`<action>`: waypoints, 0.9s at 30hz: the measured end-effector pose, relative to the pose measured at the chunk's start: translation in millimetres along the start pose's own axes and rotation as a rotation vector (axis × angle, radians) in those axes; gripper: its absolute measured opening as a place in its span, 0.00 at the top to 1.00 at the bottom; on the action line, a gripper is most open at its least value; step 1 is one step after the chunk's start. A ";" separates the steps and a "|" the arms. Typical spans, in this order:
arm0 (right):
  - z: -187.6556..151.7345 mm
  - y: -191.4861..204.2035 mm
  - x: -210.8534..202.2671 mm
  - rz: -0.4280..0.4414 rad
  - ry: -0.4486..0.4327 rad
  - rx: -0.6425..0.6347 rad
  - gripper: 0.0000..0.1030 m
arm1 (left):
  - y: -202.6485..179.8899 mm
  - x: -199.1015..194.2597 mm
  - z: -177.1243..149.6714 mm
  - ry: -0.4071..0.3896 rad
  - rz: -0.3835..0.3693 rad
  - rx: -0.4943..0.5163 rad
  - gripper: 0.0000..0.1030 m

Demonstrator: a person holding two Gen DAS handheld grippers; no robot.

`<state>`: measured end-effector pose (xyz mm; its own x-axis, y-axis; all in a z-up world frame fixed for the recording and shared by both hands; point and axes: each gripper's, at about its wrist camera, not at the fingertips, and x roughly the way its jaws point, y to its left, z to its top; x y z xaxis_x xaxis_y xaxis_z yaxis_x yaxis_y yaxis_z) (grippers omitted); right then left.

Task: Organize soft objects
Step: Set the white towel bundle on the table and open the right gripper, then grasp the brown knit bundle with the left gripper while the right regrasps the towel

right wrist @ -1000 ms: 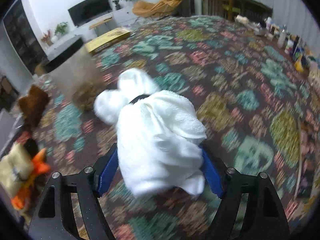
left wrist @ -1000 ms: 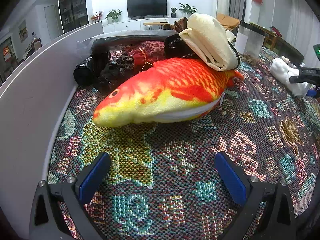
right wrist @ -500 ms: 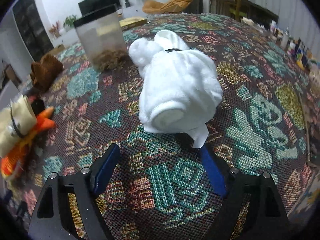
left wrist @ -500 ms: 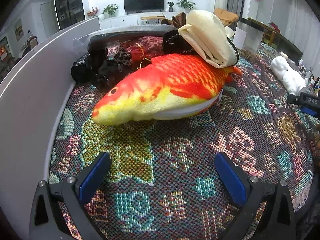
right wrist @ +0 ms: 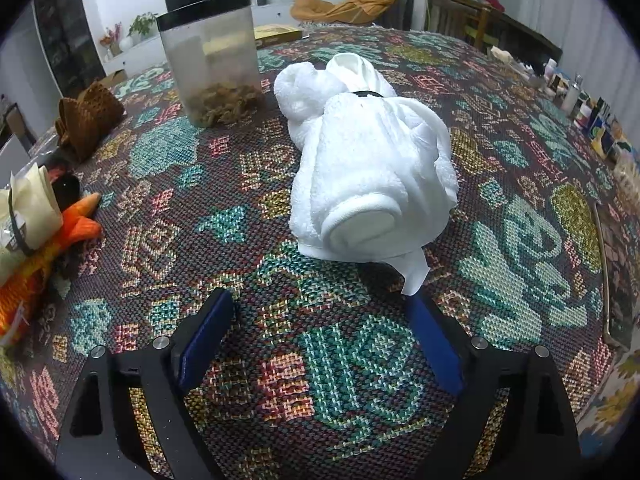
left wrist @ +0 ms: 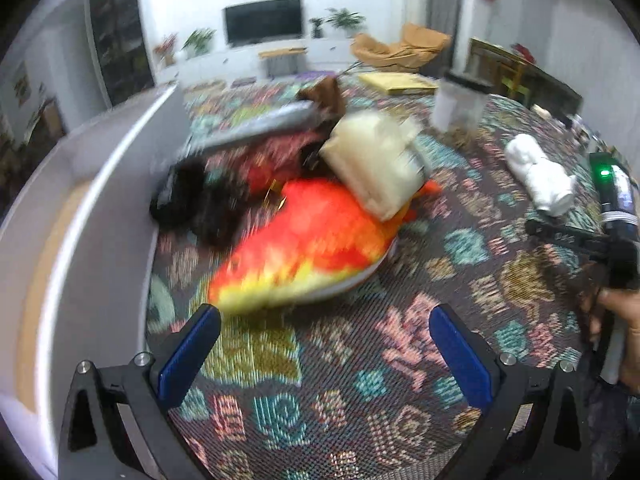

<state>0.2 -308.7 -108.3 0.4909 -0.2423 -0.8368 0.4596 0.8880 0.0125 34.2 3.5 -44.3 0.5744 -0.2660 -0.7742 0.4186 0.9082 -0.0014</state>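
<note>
A white rolled towel bundle [right wrist: 368,160] lies on the patterned cloth just ahead of my right gripper [right wrist: 320,336]. Its jaws are opening and stand apart from the towel, with nothing between them; a white tag hangs near the right pad. The same bundle [left wrist: 538,176] shows at the right in the left wrist view. My left gripper [left wrist: 324,344] is open and empty, above the cloth in front of an orange-and-yellow fish plush [left wrist: 308,244]. A cream folded cloth [left wrist: 376,160] leans on the fish, whose tail [right wrist: 80,220] shows in the right wrist view.
A white board [left wrist: 80,208] walls the left side, with dark and red soft items [left wrist: 216,196] piled against it. A clear container with brown stuffing [right wrist: 212,56] and a brown knitted item [right wrist: 88,116] stand behind. Small bottles [right wrist: 588,108] line the right edge. A hand [left wrist: 624,336] holds the right gripper.
My right gripper has let go of the white towel bundle, set it on the cloth and drawn back with its jaws spreading. My left gripper has risen, so the fish plush looks farther and blurred.
</note>
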 end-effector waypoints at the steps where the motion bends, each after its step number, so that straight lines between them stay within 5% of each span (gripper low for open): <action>1: -0.3 1.4 0.1 -0.001 0.000 0.001 0.12 | -4.0 -2.8 8.5 0.000 -0.009 0.027 0.00; 8: -0.1 0.7 0.4 -0.002 0.000 0.000 0.11 | -21.0 -9.9 58.9 -0.013 -0.006 0.169 0.00; 15: -0.1 0.8 0.5 -0.001 0.000 0.001 0.11 | -3.9 7.7 136.8 -0.023 0.026 0.199 0.00; 22: -0.3 1.8 1.0 -0.001 0.001 -0.001 0.09 | 39.8 59.8 244.2 0.000 -0.013 0.026 0.00; 27: 0.6 0.5 1.4 -0.001 0.001 -0.001 0.09 | 21.9 132.6 279.2 0.090 0.016 0.089 0.00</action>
<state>1.6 -308.8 -109.2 0.4896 -0.2427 -0.8375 0.4596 0.8881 0.0113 315.9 -102.1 29.7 0.5177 -0.2175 -0.8275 0.4726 0.8789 0.0646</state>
